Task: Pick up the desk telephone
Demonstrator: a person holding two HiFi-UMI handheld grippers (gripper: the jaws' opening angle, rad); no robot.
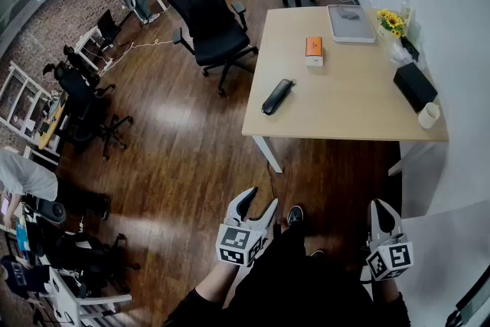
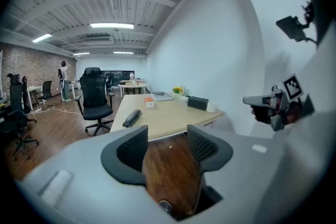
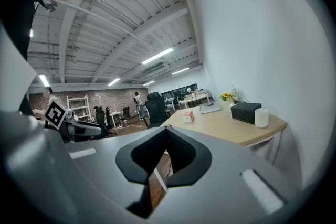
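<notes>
Left tool (image 1: 259, 201) wide and empty, right tool (image 1: 380, 210) closed, both held low because the counter (image 1: 344, 99) stands well apart; desk telephone (image 1: 277, 96) untouched near its left edge

Ahead of my grey left tool (image 1: 260, 200), with its black-and-white square markers, I see a black telephone handset (image 1: 277, 96) on the pale wood worktop (image 1: 344, 115). Beyond are an orange-and-white box (image 1: 314, 50), yellow flowers (image 1: 391, 21) and a white mug (image 1: 429, 115). The floor (image 1: 191, 134) is reddish-brown.
</notes>
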